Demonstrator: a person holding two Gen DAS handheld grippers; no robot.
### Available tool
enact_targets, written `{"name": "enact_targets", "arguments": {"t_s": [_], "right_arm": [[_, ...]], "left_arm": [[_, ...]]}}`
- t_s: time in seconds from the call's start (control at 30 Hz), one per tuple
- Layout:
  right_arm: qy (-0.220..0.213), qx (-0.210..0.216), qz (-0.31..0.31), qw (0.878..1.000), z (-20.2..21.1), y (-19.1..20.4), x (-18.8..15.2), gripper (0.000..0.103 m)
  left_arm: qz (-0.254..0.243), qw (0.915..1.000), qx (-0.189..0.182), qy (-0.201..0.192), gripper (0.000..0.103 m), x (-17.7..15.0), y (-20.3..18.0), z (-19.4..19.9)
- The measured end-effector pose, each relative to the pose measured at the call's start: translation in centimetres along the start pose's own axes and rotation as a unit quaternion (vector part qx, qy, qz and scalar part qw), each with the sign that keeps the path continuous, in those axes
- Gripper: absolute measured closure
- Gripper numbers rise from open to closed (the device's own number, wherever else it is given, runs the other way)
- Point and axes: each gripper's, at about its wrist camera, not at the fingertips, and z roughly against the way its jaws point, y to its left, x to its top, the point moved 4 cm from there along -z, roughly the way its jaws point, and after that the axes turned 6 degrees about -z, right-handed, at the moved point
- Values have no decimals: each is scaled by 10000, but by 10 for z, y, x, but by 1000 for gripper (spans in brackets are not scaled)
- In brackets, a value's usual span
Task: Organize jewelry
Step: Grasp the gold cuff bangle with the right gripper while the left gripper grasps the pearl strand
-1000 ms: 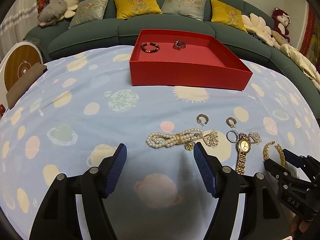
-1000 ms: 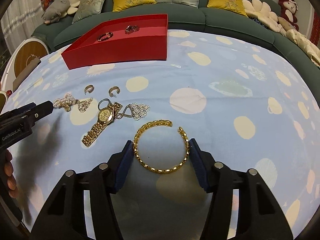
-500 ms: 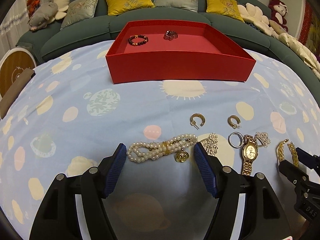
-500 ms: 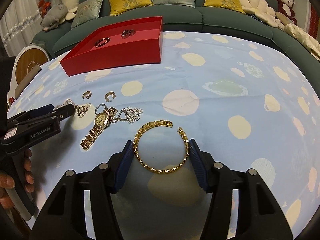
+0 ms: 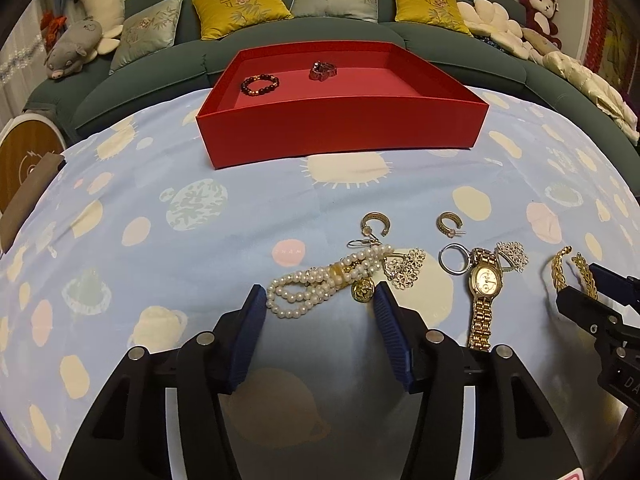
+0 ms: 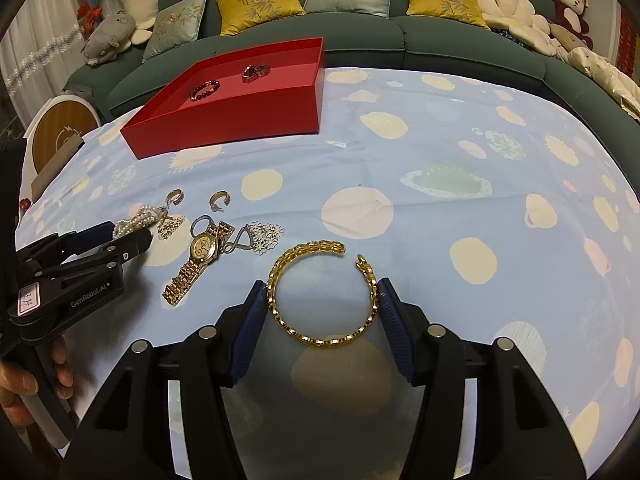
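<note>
Two tools are at work. My left tool (image 5: pixel 320 304) has crept forward and its jaws have just been narrowing; the pearl bracelet (image 5: pixel 320 280), a knobbly looped strand with a gold clasp, now lies between the ribbed blue pads (image 5: pixel 252 320), though I cannot tell that they pinch it. My right tool (image 6: pixel 323 300) sits as before, half open, pads flanking the gold chain-link bangle (image 6: pixel 320 292) without a clear squeeze. Beyond the left tool I count two hoop earrings (image 5: pixel 376 222), one gold watch (image 5: pixel 484 284) and one red tray (image 5: pixel 344 128) on the spotted worktop (image 5: pixel 160 216), holding two pieces.
</note>
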Motion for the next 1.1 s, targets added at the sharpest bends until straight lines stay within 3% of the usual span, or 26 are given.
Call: {"name": "enact_targets", "arguments": {"t_s": [0.07, 0.1, 0.13, 0.57, 0.63, 1.0, 1.1], "right_arm": [[-16, 10, 3, 10000, 1, 1, 1, 49], [-23, 10, 10, 10000, 1, 1, 1, 49], [-30, 14, 15, 10000, 2, 2, 1, 49], [-88, 59, 56, 9999, 5, 8, 2, 49], [-108, 70, 55, 9999, 6, 9, 3, 49], [-177, 114, 89, 9997, 9, 13, 7, 49], [-200, 138, 95, 9997, 11, 15, 8, 49]], "left_arm": [[-16, 10000, -24, -1, 55, -1, -1, 2], [-22, 10000, -50, 5, 63, -1, -1, 2], [-43, 10000, -68, -16, 84, -2, -2, 4], [298, 9979, -572, 7, 86, -4, 8, 13], [342, 9973, -655, -51, 101, -2, 10, 18], [520, 9952, -825, -43, 96, -3, 12, 22], [480, 9964, -701, -39, 67, -1, 9, 17]]}}
